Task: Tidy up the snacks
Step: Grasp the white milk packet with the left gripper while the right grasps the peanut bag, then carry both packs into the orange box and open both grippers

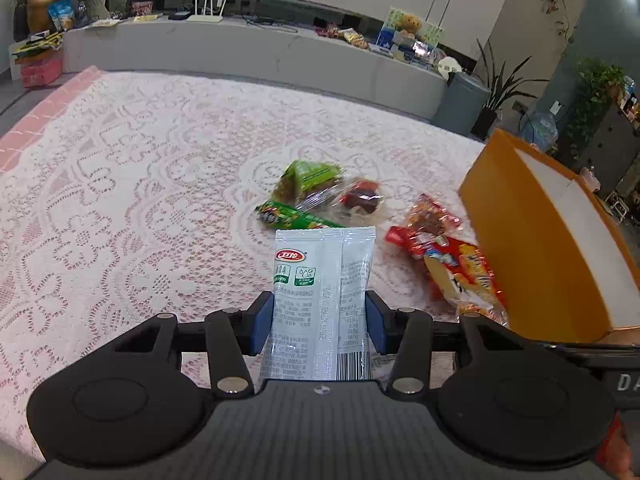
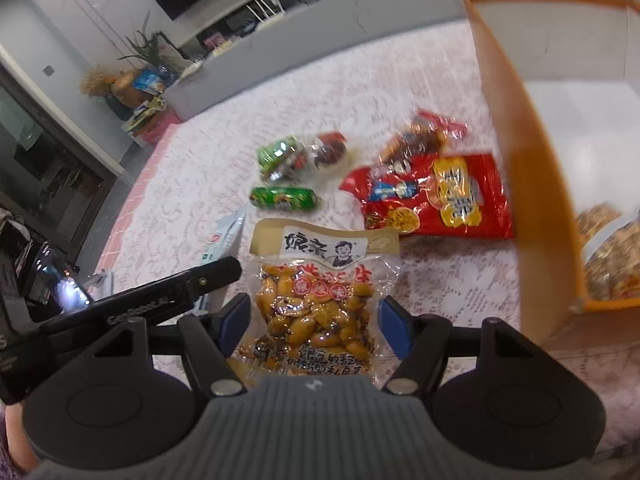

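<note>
Snacks in transit: left gripper [image 1: 320,316] clamps a pale grey-green foil sachet [image 1: 324,300]; right gripper [image 2: 316,320] clamps a clear peanut packet [image 2: 320,300]. Keep both level; release over the orange cardboard box [image 2: 516,160], right of both tools.

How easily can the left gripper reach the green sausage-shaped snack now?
Probably not: the left gripper is shut on a white packet, so the green snack, lying unobstructed just ahead, must wait.
</note>
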A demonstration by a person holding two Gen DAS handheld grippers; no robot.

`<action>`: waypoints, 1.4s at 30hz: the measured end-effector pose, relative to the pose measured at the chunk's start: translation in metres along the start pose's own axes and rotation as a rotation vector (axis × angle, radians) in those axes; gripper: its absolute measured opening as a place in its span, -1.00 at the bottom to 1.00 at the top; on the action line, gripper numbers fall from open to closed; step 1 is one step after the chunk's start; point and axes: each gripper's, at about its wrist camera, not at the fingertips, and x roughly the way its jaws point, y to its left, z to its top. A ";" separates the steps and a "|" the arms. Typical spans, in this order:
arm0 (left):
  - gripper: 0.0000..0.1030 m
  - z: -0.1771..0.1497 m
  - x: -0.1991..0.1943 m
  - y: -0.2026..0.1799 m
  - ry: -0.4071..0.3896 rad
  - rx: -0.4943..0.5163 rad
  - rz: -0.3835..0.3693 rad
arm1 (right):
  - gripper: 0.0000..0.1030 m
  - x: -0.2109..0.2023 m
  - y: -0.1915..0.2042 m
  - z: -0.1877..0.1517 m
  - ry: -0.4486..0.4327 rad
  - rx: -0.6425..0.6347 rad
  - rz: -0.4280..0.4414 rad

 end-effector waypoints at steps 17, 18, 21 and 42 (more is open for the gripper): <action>0.06 0.032 -0.044 -0.116 -0.061 0.135 -0.162 | 0.32 -0.130 -0.043 0.034 -0.177 -0.060 -0.087; 0.06 0.034 -0.043 -0.124 -0.063 0.149 -0.172 | 0.32 -0.139 -0.048 0.037 -0.184 -0.061 -0.097; 0.06 0.041 -0.037 -0.154 -0.063 0.195 -0.210 | 0.32 -0.159 -0.065 0.048 -0.194 -0.071 -0.137; 0.05 0.045 0.072 -0.260 0.123 0.533 -0.282 | 0.33 -0.122 -0.169 0.081 0.036 -0.263 -0.271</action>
